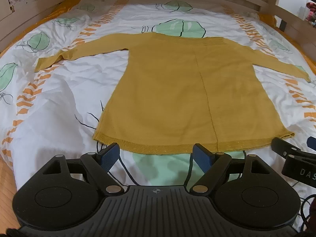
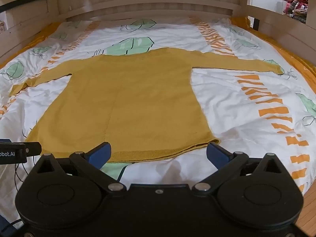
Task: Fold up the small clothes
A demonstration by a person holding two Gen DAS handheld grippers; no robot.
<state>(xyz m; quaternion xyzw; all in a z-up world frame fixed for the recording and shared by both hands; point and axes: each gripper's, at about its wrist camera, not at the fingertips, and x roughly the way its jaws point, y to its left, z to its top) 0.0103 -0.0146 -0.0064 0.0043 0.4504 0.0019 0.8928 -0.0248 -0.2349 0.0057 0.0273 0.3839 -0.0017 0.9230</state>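
A mustard-yellow long-sleeved knit sweater [image 1: 177,90] lies flat on the bed, both sleeves spread out, hem toward me; it also shows in the right wrist view [image 2: 128,102]. My left gripper [image 1: 157,154] is open and empty, its blue fingertips just short of the hem's left part. My right gripper [image 2: 159,152] is open and empty, just short of the hem's right corner. The right gripper's body shows at the right edge of the left wrist view [image 1: 296,158]. The left gripper's body shows at the left edge of the right wrist view [image 2: 15,152].
The bed has a white duvet [image 1: 59,98] printed with green leaves and orange stripes, wrinkled on the left. A wooden headboard [image 2: 150,2] and side rails [image 1: 23,19] border it. Wooden floor [image 2: 308,207] shows beside the bed. Dark cables [image 1: 122,165] trail near the hem.
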